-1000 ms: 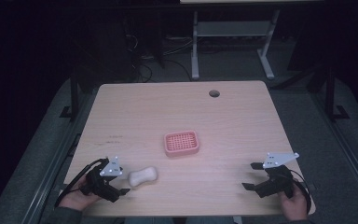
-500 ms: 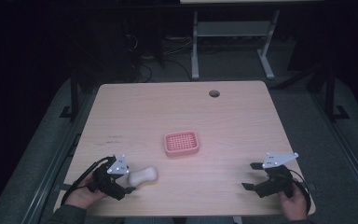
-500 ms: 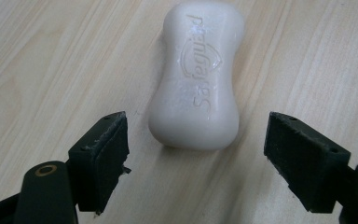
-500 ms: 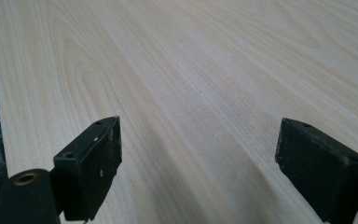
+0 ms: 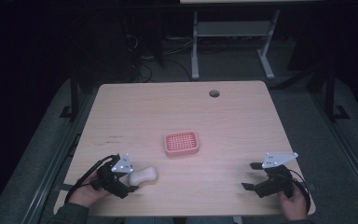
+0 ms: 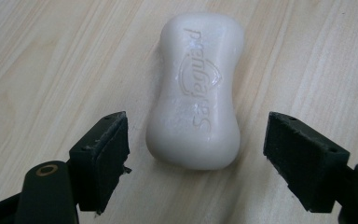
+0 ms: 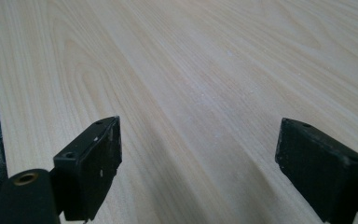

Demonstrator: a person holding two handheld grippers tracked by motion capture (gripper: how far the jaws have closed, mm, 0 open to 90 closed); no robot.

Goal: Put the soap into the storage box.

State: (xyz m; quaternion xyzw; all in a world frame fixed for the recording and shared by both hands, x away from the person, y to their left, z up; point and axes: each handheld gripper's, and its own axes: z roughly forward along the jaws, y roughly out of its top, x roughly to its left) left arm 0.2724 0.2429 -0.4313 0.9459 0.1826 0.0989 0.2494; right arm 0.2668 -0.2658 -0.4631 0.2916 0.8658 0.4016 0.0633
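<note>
A white bar of soap [image 6: 194, 91] is lying flat on the wooden table [image 5: 177, 112], near its front left corner, its embossed lettering too faint to read with certainty. The left gripper [image 6: 196, 154] is straddling its near end, jaws wide apart, not touching. The right gripper [image 7: 198, 161] is gaping open over bare wood. A pink soap dish [image 5: 181, 143] is sitting mid-table.

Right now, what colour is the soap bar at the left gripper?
Creamy white soap bar, embossed lettering on top; clearest in the left gripper view.
</note>
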